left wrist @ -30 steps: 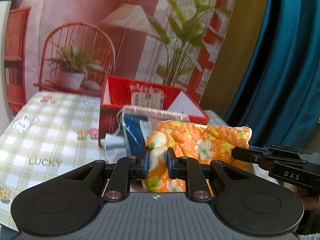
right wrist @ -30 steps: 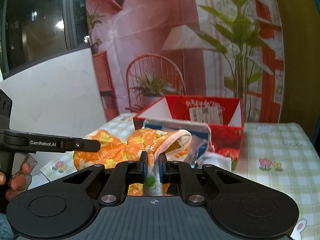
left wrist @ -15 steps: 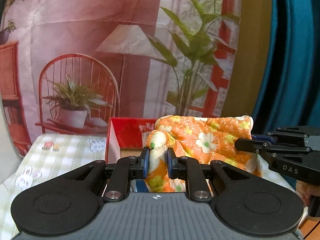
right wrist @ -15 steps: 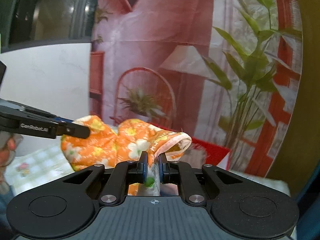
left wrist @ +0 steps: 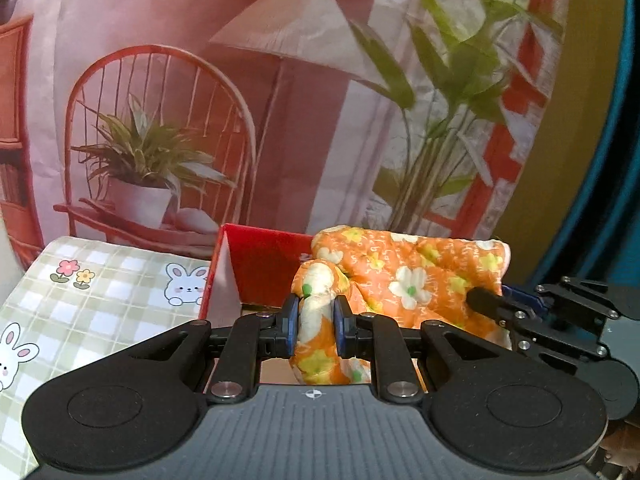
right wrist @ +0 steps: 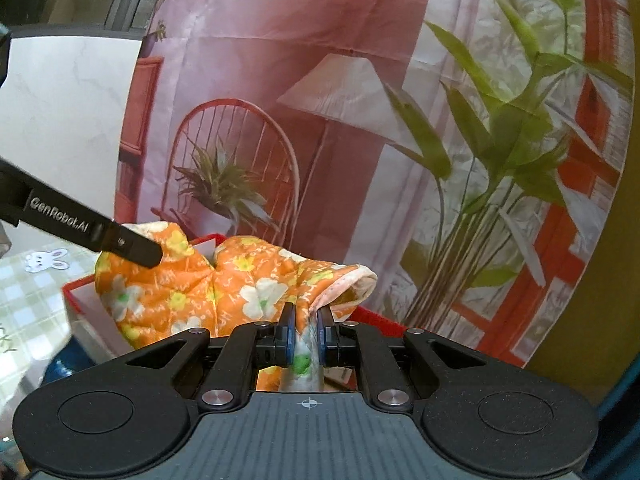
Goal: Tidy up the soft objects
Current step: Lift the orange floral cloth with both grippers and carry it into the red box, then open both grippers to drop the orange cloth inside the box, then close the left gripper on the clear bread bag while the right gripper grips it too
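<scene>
An orange padded cloth with white and yellow flowers [left wrist: 412, 276] hangs stretched between my two grippers, above an open red box [left wrist: 256, 272]. My left gripper [left wrist: 316, 328] is shut on a bunched end of the cloth. My right gripper [right wrist: 306, 336] is shut on the other end, where the pale lining folds over. In the left wrist view the right gripper [left wrist: 488, 304] bites the cloth's far right edge. In the right wrist view the left gripper [right wrist: 136, 250] holds the cloth's [right wrist: 208, 296] left corner over the red box [right wrist: 80, 296].
The box stands on a table with a green checked cloth with rabbits and flowers [left wrist: 96, 292]. A printed backdrop of a chair, lamp and plants [left wrist: 280, 100] hangs close behind. A teal curtain [left wrist: 624, 160] hangs at the right. A white wall [right wrist: 60, 128] is at the left.
Both grippers have carried the cloth across and up toward the backdrop, above the red box. The plastic packets in the box have dropped out of view. Both grips hold as before.
</scene>
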A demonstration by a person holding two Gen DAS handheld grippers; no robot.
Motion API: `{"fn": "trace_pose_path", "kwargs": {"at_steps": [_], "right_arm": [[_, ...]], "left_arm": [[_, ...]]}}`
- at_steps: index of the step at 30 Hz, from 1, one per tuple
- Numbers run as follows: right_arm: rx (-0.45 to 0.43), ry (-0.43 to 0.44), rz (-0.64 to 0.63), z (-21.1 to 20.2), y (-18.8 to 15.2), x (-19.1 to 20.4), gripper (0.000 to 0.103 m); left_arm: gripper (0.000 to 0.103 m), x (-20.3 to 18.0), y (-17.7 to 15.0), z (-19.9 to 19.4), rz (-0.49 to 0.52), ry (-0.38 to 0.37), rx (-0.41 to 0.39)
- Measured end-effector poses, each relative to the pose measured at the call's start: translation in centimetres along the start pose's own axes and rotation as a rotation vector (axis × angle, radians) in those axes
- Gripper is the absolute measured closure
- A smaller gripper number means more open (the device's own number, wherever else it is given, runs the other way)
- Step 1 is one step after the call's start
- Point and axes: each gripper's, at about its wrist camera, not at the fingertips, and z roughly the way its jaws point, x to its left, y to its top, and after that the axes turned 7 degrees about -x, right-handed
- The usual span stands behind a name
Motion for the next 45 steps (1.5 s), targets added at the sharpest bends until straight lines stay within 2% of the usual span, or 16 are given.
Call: {"fn": "trace_pose_path", "kwargs": {"at_steps": [5, 9, 10, 12, 14, 15, 17, 21, 24, 27, 32, 37, 39, 43, 45], "right_arm": [[0.065, -0.004, 0.051, 1.7, -1.4, -0.5, 0.093], [0.126, -0.005, 0.086, 2.3, -2.9, -0.8, 0.093], [0.134, -0.005, 0.097, 2.3, -3.2, -0.8, 0.092], [0.148, -0.020, 0.122, 2.2, -3.6, -1.1, 0.089], [0.156, -0.042, 0.157, 1.9, -3.8, -1.4, 0.080], [0.157, -0.065, 0.181, 1.7, -3.9, -1.6, 0.079], [0.167, -0.084, 0.227, 1.4, -4.3, -2.2, 0.074], [0.157, -0.115, 0.301, 0.2, -4.7, -3.0, 0.072], [0.109, -0.090, 0.359, -1.9, -4.5, -3.0, 0.072], [0.055, -0.065, 0.399, -4.3, -4.2, -2.3, 0.072], [-0.008, -0.038, 0.454, -8.3, -4.9, -0.5, 0.071], [-0.009, -0.020, 0.426, -10.8, -6.3, 1.6, 0.066], [-0.015, -0.010, 0.392, -11.8, -6.8, 2.6, 0.064], [-0.032, 0.010, 0.299, -13.3, -7.8, 4.8, 0.050], [-0.025, 0.028, 0.292, -13.6, -8.3, 5.5, 0.049]], "left_arm": [[0.084, -0.5, -1.0, 2.0, 0.044, 0.002, 0.095], [0.083, 0.0, -2.0, 2.3, 0.037, -0.025, 0.148], [0.078, 0.1, -2.1, 2.1, 0.036, -0.026, 0.148], [0.063, 0.3, -2.1, 2.0, 0.032, -0.028, 0.154], [0.042, 0.5, -2.0, 1.7, 0.030, -0.032, 0.164], [0.041, 0.7, -2.0, 1.4, 0.032, -0.031, 0.167], [0.041, 0.9, -2.0, 0.8, 0.028, -0.036, 0.169], [0.042, 1.2, -2.1, -0.7, 0.000, -0.065, 0.175], [0.043, 0.9, -2.6, -2.2, -0.005, -0.083, 0.169], [0.051, 0.4, -3.4, -3.7, -0.003, -0.098, 0.161], [0.057, -0.5, -5.1, -6.0, -0.001, -0.083, 0.155], [0.061, -0.3, -7.2, -7.3, -0.093, -0.100, 0.157], [0.062, -0.5, -7.9, -7.5, -0.088, -0.088, 0.168], [0.063, -0.7, -8.8, -7.8, -0.094, -0.092, 0.175], [0.063, -0.8, -9.0, -8.0, -0.089, -0.098, 0.174]]}}
